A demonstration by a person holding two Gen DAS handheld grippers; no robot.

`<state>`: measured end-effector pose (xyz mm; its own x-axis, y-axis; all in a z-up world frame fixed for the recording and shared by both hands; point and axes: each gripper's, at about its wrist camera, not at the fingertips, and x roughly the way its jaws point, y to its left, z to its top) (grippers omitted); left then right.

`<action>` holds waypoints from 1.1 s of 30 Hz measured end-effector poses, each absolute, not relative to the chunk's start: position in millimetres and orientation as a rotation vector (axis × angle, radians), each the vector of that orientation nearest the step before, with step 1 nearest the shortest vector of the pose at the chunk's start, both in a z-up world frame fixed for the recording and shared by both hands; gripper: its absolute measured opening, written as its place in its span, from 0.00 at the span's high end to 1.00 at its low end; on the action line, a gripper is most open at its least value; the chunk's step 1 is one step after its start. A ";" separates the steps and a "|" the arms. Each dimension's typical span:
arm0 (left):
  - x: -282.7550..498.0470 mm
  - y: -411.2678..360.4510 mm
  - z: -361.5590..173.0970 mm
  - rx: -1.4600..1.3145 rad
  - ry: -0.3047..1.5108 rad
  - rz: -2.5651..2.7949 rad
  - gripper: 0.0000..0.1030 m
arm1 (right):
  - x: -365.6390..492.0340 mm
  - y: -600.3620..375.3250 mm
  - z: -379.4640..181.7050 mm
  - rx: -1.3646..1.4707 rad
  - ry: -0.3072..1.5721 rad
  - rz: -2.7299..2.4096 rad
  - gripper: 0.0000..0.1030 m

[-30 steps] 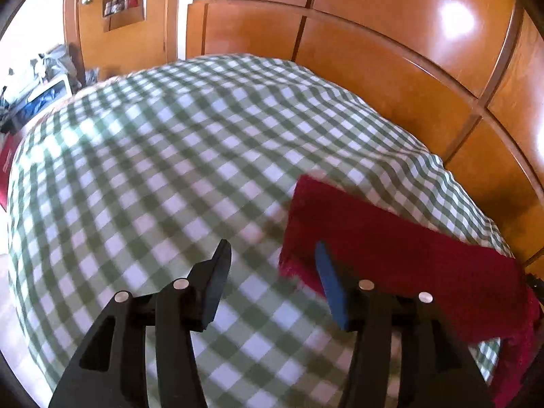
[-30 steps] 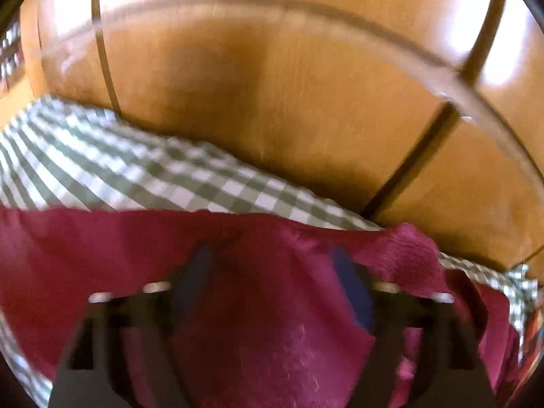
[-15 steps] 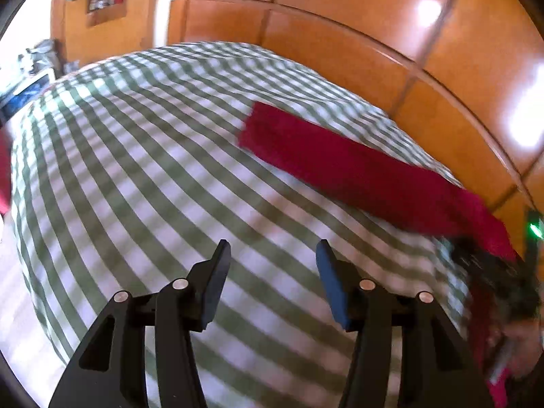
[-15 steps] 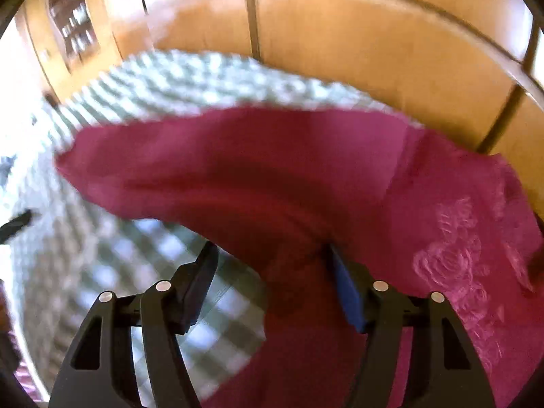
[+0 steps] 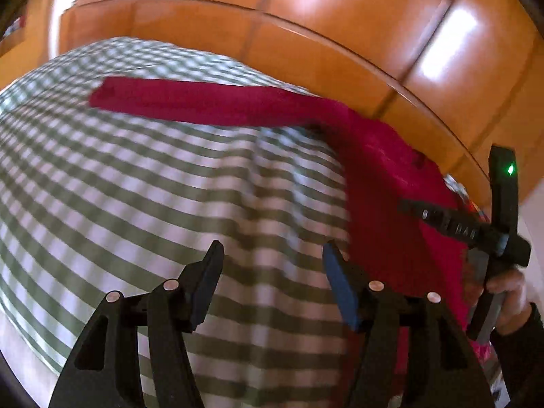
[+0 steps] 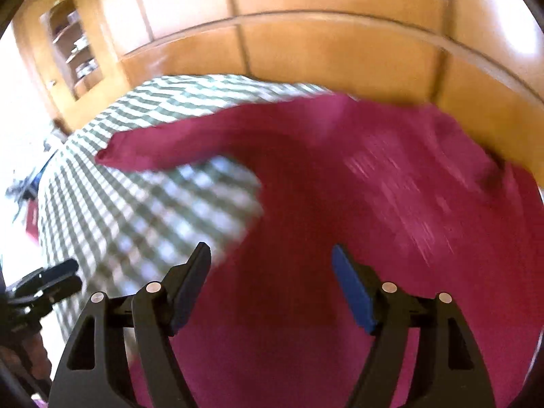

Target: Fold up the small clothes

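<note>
Both wrist views tilt down close over the checked bedspread (image 5: 136, 187), sharing the red garment (image 6: 340, 204) and wooden panelling (image 5: 340, 34)

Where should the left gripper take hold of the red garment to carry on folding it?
Probably the narrow free end of the red garment, the flat strip across the checked cloth. It lies thin with open cloth around it, so the left gripper, fingers apart and holding nothing, could slide one finger under its edge from the near side. The bulkier part lies under the right gripper.
</note>
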<state>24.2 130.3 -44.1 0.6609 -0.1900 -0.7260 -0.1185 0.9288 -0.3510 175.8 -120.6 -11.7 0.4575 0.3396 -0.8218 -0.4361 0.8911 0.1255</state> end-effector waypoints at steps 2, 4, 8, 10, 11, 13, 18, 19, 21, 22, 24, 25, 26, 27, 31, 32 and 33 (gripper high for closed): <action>21.5 109.6 -39.6 -0.351 0.852 -0.098 0.42 | 157.6 -146.9 -19.1 -0.082 1.009 0.428 0.29; 20.9 91.8 -37.4 -0.327 0.858 -0.152 0.42 | 138.7 -171.0 -26.8 -0.037 1.043 0.385 0.29; 18.6 54.6 -35.6 -0.290 0.877 -0.239 0.42 | 107.3 -203.6 -38.1 0.027 1.052 0.324 0.29; 16.6 34.9 -33.0 -0.259 0.877 -0.279 0.42 | 97.4 -209.1 -39.3 0.046 1.042 0.314 0.29; 15.3 26.4 -31.9 -0.243 0.878 -0.298 0.42 | 93.9 -210.2 -40.5 0.046 1.040 0.313 0.29; 11.0 9.6 -29.2 -0.207 0.875 -0.332 0.42 | 91.6 -209.8 -43.4 0.050 1.034 0.317 0.28; 1.4 -13.4 -25.0 -0.140 0.877 -0.363 0.41 | 92.9 -207.9 -39.9 0.085 1.024 0.329 0.23; 0.6 -15.0 -24.7 -0.129 0.877 -0.363 0.41 | 91.7 -210.5 -37.7 0.107 1.020 0.333 0.23; -0.9 -17.4 -23.6 -0.118 0.876 -0.367 0.41 | 88.7 -216.9 -34.2 0.134 1.011 0.329 0.23; -1.1 -17.6 -23.4 -0.120 0.877 -0.370 0.41 | 86.5 -221.5 -31.5 0.147 1.005 0.322 0.23; 0.0 -19.3 -23.9 -0.125 0.876 -0.378 0.41 | 80.8 -231.7 -25.2 0.164 0.986 0.304 0.23; 1.1 -19.7 -25.1 -0.126 0.879 -0.380 0.41 | 76.6 -240.4 -20.1 0.172 0.971 0.282 0.23; 2.7 -20.0 -26.8 -0.127 0.886 -0.383 0.41 | 72.7 -249.9 -16.1 0.187 0.960 0.263 0.23; 4.4 -21.4 -28.7 -0.130 0.892 -0.389 0.41 | 69.7 -258.6 -13.9 0.202 0.953 0.247 0.23; 10.2 -29.0 -32.2 -0.102 0.896 -0.405 0.41 | 51.6 -327.9 -2.4 0.308 0.914 0.079 0.23; 12.3 -30.9 -33.5 -0.097 0.900 -0.407 0.41 | 47.1 -345.8 -1.1 0.333 0.902 0.034 0.23; 14.0 -32.9 -35.3 -0.092 0.906 -0.410 0.41 | 42.8 -361.3 -0.2 0.351 0.894 -0.009 0.26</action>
<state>14.0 -32.9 -35.3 0.5456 -0.3833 -0.7452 0.3066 0.9189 -0.2482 42.8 -361.3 -0.2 0.6301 0.1379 -0.7642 0.1529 0.9428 0.2962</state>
